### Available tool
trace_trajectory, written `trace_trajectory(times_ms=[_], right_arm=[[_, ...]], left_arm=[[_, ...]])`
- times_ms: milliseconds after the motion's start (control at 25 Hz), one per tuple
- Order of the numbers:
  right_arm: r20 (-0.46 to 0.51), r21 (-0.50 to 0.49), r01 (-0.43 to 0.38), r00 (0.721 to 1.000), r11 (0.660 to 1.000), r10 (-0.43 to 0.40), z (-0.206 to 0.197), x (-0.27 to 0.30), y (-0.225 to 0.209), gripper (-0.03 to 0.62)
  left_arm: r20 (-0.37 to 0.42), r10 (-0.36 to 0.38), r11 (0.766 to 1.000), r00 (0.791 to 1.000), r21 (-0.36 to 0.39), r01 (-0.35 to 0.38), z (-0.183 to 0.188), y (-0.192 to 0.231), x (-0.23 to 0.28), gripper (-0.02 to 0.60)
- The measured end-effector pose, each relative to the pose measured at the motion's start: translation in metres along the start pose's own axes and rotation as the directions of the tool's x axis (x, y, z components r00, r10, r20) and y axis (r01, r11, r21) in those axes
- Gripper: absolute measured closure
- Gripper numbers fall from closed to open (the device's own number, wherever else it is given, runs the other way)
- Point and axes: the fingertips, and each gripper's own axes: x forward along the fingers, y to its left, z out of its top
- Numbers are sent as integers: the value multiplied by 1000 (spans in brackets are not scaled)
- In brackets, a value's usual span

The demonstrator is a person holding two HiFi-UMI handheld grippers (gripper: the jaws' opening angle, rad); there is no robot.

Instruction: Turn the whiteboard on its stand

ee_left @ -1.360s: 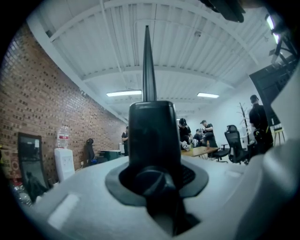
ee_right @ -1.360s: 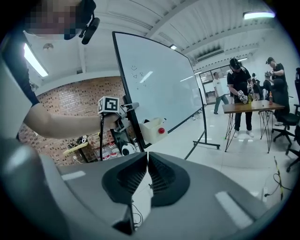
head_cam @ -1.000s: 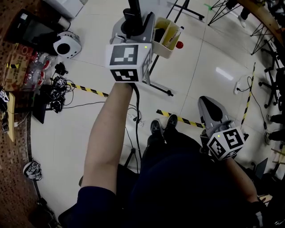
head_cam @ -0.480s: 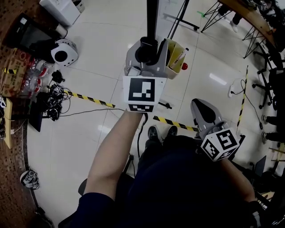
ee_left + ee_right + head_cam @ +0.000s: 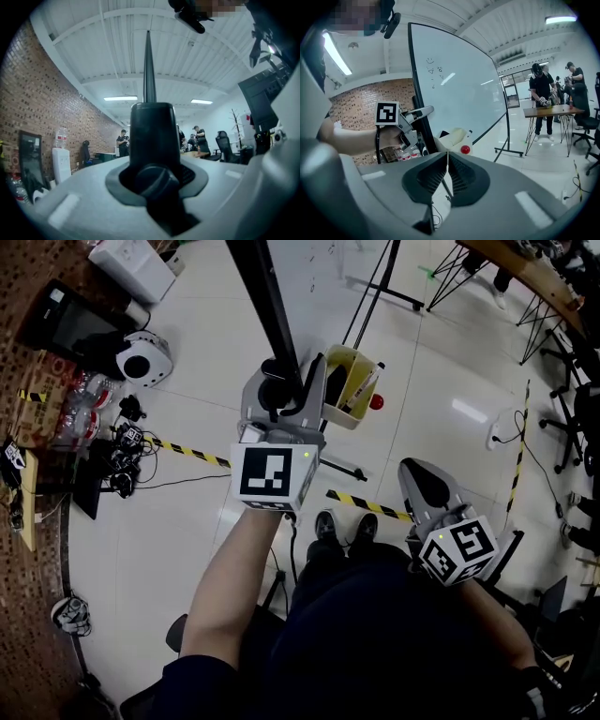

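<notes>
1. The whiteboard (image 5: 459,84) stands upright on its stand in front of the person. Its black side frame (image 5: 264,306) rises past the left gripper (image 5: 281,395).
2. The left gripper is clenched on that frame, at a thicker black block with a round knob (image 5: 151,182) that sits between its jaws.
3. The right gripper (image 5: 447,165) is held low, well apart from the board, with its jaws pressed together on nothing.
4. The board looks like a wide, stiff panel — probably light for its size, but long enough to swing with some force once it turns.
5. The frame seems hard and smooth, so a grip there may slip. The rim is the place to hold, not the writing face.
6. A pale tray (image 5: 349,381) hangs just beside the left gripper — its loose contents could spill if the board tips quickly.
</notes>
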Motion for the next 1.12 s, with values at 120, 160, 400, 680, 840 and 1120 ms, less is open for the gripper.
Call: trace_trajectory(times_ms=[120, 160, 400, 680, 840, 1120], right_arm=[[12, 9, -5, 1000, 1000, 5, 4, 0, -5, 577], [17, 11, -8, 1000, 1000, 8, 6, 2, -5, 577], [39, 7, -36, 999, 999, 36, 15, 7, -4, 577], [57, 4, -43, 997, 999, 43, 24, 7, -5, 577], [50, -3, -55, 997, 998, 55, 24, 11, -1, 577], [17, -19, -105, 994, 994, 106, 14, 25, 16, 577]], left_arm=[[-13, 7, 1000, 1000, 2, -7, -2, 0, -2, 449], [-22, 6, 1000, 1000, -2, -6, -2, -1, -3, 448], [-80, 15, 1000, 997, -9, -16, -6, -4, -3, 445], [-164, -5, 1000, 986, 20, 8, -11, 1, -34, 365], [-252, 33, 998, 967, -34, -43, -28, 6, -84, 354], [-352, 45, 981, 935, -163, -109, -58, -18, -158, 359]])
